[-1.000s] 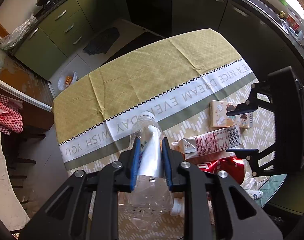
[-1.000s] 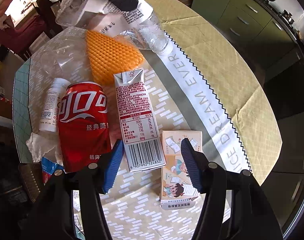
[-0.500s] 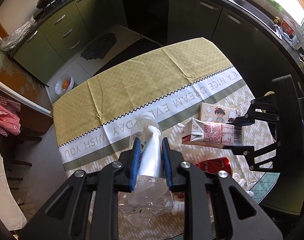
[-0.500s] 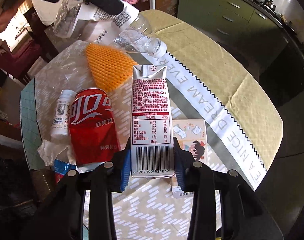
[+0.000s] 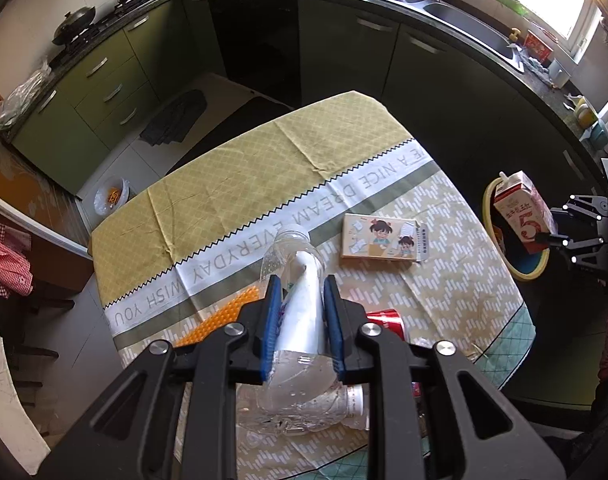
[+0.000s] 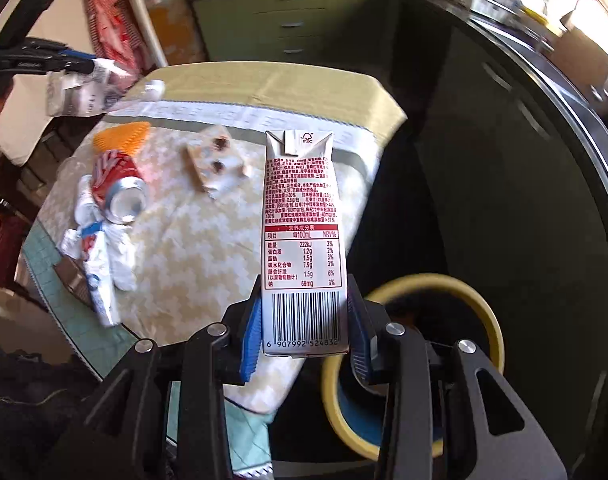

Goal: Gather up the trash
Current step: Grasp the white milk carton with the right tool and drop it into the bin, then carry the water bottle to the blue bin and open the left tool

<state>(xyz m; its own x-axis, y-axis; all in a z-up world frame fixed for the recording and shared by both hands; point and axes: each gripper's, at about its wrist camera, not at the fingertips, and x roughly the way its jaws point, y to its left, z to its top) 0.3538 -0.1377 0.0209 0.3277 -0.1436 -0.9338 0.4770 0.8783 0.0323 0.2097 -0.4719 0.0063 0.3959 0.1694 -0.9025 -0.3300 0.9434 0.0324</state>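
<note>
The left gripper [image 5: 300, 320] has its fingers pinching a crumpled clear plastic bottle [image 5: 300, 344] by its waist, the white label squeezed between the blue pads, the open neck pointing past the fingertips and the dented base hanging back toward the wrist. It is held clear above the desk [image 5: 232, 184]. Left of those fingers a corner of orange foam netting [image 5: 220, 316] lies on the cloth, ridged and soft-looking. Just right of them is the crushed red can [image 5: 385, 318], thin metal, bent. Ahead and to the right lies a flat cardboard box [image 5: 379, 236] printed with cartoon figures.

The right gripper [image 6: 304, 328] has its fingers closed on the bottom end of a milk carton [image 6: 302, 232], a tall, stiff rectangular pack with smooth printed faces; the barcode sits between the pads and the folded top points away. The jaws have just been closing, and the carton is between them. Right of and below those fingers stands a round bin [image 6: 479, 312] with a yellow rim, off the desk edge.

Judging by this, the work is partway: two pieces are lifted but neither is dropped in yet. Left on the desk are the can, netting, box, and, in the right wrist view, crumpled white wrappers [image 6: 104, 256] left of the fingers.
</note>
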